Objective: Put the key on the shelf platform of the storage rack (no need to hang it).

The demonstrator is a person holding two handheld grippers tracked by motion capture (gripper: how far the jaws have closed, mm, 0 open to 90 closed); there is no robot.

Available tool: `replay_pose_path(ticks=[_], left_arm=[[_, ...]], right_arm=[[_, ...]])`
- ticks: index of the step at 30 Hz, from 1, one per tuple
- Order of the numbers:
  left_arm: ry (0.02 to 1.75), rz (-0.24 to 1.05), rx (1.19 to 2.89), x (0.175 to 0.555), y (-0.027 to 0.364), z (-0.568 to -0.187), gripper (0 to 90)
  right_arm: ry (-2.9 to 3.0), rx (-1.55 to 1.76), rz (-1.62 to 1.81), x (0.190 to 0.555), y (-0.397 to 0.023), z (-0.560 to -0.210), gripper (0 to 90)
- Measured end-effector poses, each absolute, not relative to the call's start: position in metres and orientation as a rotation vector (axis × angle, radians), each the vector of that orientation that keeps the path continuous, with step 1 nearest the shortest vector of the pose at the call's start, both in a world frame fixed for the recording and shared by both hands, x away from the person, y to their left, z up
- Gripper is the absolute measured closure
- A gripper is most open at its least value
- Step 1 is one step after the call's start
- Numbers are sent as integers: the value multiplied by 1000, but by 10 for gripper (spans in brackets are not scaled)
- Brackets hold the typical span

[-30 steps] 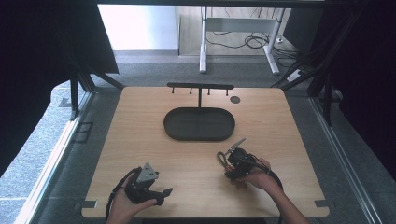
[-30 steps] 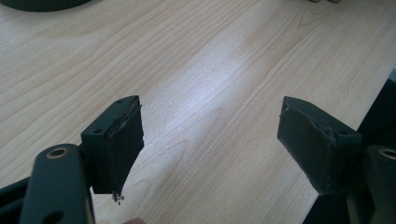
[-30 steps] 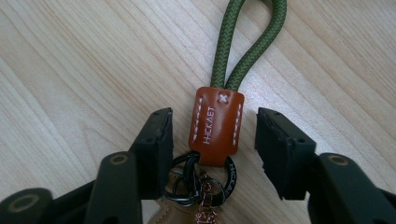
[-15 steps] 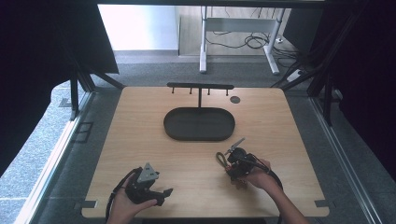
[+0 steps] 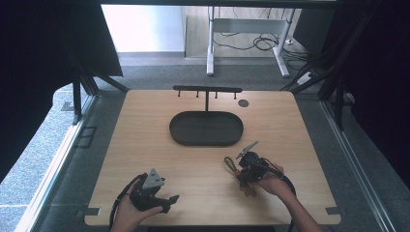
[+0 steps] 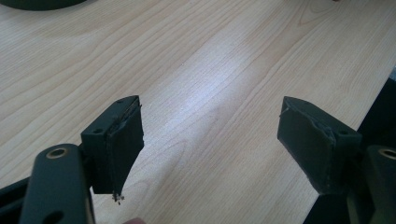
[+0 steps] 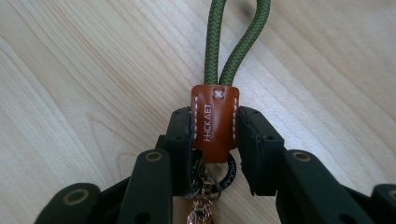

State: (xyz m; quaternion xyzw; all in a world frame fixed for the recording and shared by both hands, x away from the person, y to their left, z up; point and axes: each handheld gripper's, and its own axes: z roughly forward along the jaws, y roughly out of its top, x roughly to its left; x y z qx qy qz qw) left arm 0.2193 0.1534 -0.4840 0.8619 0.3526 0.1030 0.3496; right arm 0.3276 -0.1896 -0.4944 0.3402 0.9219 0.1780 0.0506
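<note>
Since a second ago, my right gripper (image 7: 215, 135) has closed its jaws onto the brown stitched leather tab (image 7: 214, 122) of a green braided cord loop (image 7: 236, 42). My left gripper (image 6: 210, 135) holds its jaws spread over the pale wooden surface (image 6: 224, 56).

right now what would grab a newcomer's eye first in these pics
The brown leather tab of a keychain with a green cord loop, pinched in the right claw near the table's front right. Behind it a dark oval tray sits mid-table under a black hook rack. The left claw gapes empty at front left.
</note>
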Motion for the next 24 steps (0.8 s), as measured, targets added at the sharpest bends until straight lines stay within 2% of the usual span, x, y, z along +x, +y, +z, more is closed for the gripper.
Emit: replay_pose_path(ticks=[24], left_arm=[[923, 264, 2235, 220, 153, -485, 230]], right_arm=[[2715, 1070, 710, 328, -216, -453, 670]])
